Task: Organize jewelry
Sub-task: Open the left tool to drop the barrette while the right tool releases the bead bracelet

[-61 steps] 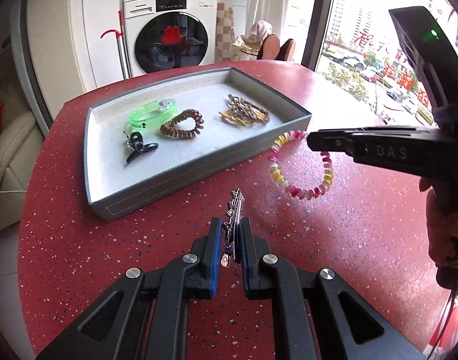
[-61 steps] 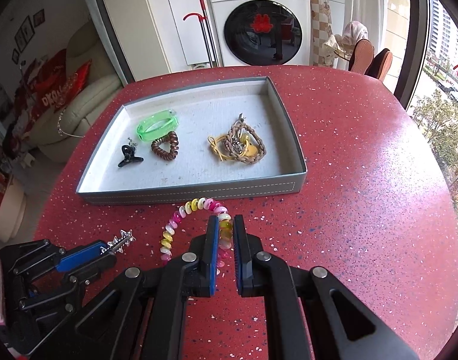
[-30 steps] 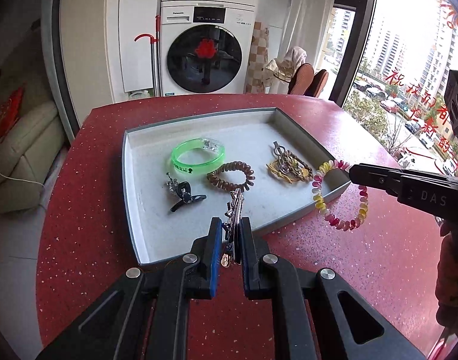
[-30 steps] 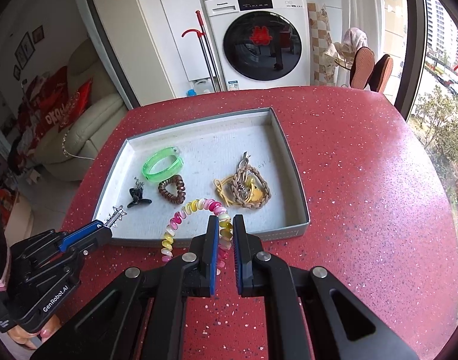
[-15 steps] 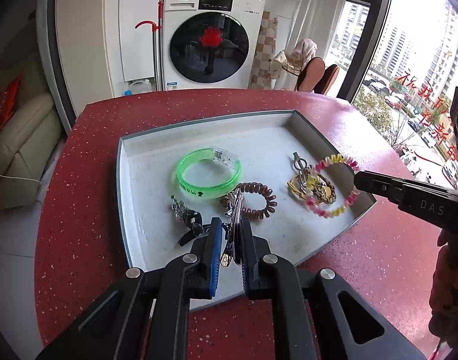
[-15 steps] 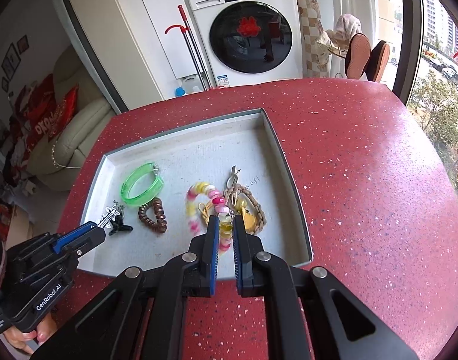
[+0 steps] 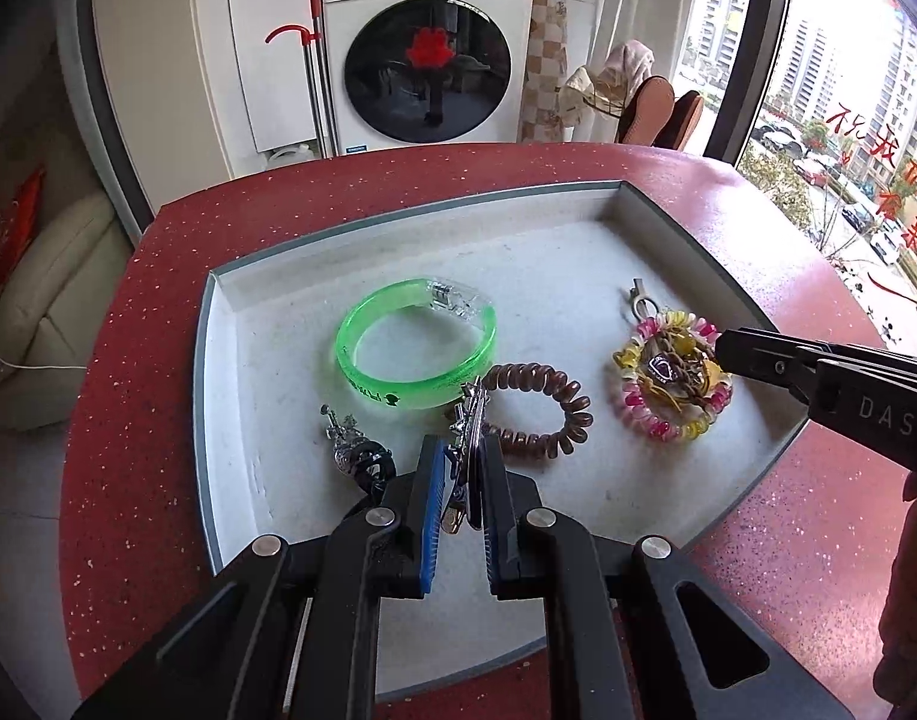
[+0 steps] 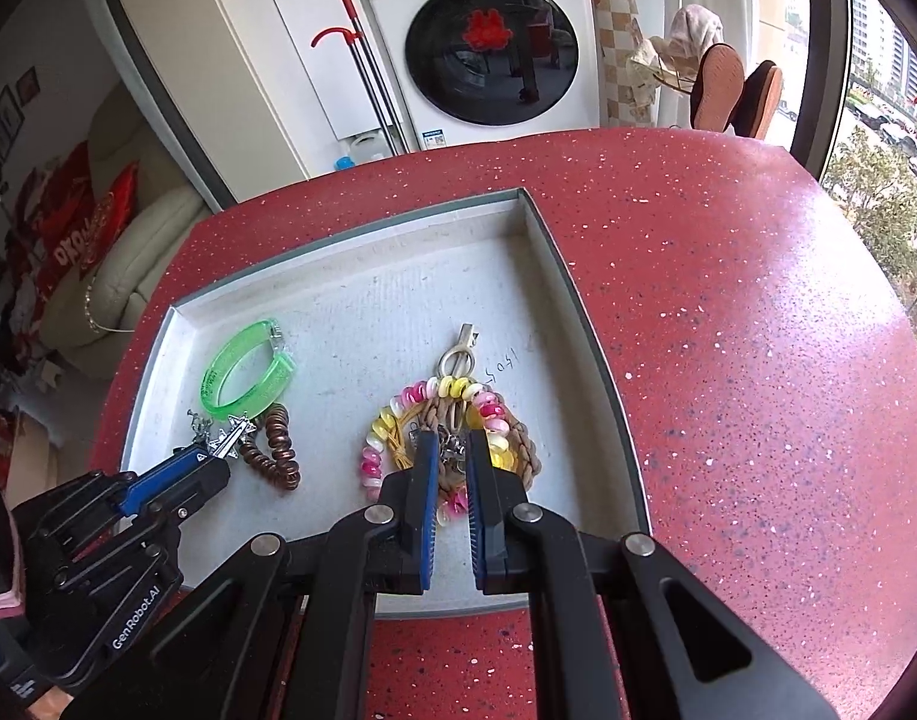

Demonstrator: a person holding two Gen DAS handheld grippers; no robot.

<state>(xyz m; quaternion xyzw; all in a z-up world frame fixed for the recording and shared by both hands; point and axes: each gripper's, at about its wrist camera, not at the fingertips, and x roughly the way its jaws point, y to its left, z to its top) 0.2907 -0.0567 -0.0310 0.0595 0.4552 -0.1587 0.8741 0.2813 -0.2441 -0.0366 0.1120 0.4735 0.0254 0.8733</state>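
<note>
Tray (image 7: 218,360): grey, on red table (image 7: 128,420).
Left gripper (image 7: 463,468): over tray's near edge, fingers narrow, clamped on silver clip (image 7: 467,420).
Right gripper (image 8: 452,468): over tray's right part, fingers slightly parted, pink-yellow coil (image 8: 434,426) below, lying on braid (image 8: 521,438).
Green bangle (image 7: 416,348): tray's middle.
Brown coil (image 7: 542,414): tray, beside bangle.
Black clip (image 7: 362,459): tray's near left.

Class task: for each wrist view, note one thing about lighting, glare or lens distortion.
Left wrist view: the window is overexposed, and the fisheye bows the tray edges. Right wrist view: daylight puts a pale sheen on the red table, the corners go black, and the washer leans.
</note>
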